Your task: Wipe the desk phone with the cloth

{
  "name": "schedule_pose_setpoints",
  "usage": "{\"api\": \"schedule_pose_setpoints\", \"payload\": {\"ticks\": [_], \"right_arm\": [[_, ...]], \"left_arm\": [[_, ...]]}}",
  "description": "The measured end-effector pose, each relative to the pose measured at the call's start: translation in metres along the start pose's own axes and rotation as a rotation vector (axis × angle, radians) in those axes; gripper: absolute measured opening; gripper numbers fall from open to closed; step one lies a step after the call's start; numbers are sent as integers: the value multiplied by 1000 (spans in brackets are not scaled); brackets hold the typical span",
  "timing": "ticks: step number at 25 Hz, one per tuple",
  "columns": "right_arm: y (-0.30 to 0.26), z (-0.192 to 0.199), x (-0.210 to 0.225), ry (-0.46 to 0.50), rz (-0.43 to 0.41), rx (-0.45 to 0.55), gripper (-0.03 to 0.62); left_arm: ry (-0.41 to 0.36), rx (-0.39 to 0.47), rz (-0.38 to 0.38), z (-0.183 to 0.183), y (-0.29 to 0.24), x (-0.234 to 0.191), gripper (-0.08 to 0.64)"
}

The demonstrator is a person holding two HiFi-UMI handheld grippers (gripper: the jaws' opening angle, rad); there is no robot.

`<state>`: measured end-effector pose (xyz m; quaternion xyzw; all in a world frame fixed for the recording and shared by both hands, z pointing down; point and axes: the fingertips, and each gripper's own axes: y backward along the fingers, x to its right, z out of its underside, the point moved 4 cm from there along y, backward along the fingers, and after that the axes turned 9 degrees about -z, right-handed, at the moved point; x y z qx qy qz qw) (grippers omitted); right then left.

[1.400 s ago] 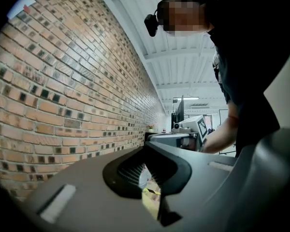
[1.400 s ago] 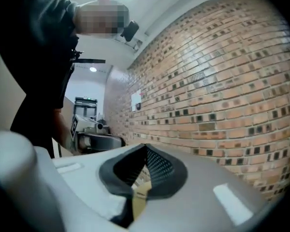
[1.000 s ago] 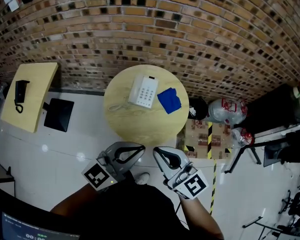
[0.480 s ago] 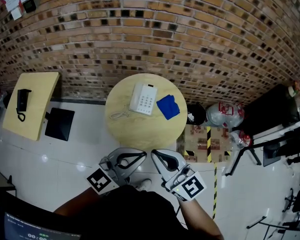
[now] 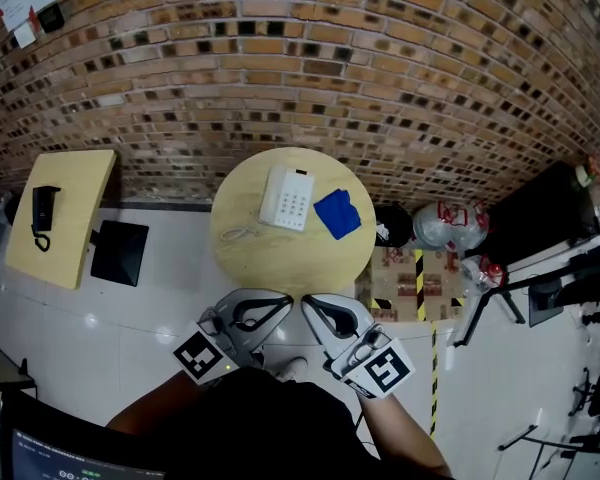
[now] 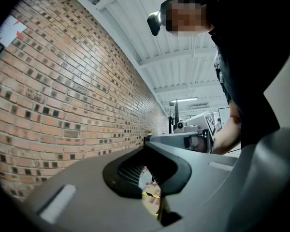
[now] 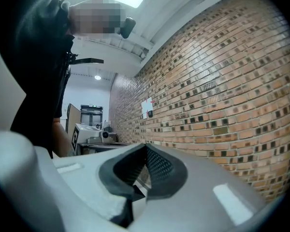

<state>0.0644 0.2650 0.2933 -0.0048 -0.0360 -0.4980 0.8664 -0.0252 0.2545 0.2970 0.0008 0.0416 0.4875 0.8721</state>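
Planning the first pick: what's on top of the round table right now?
On the round table: a white desk phone, its cord trailing to the left, and a blue cloth beside it on the right. Anything beneath the phone or cloth is covered.

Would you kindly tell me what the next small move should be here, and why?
Probably reach the right tool forward toward the blue cloth and open its jaws. Both it and the left tool are shut, empty and short of the round table, while the cloth lies untouched just right of the white desk phone, on that tool's side.
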Motion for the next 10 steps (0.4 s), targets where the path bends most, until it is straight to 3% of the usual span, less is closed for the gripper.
{"api": "schedule_pose_setpoints", "payload": {"ticks": [10], "right_arm": [[0,4,2,-2,-3,-15,2]], "left_arm": [[-28,15,12,-4,-1,-3,-12]]}}
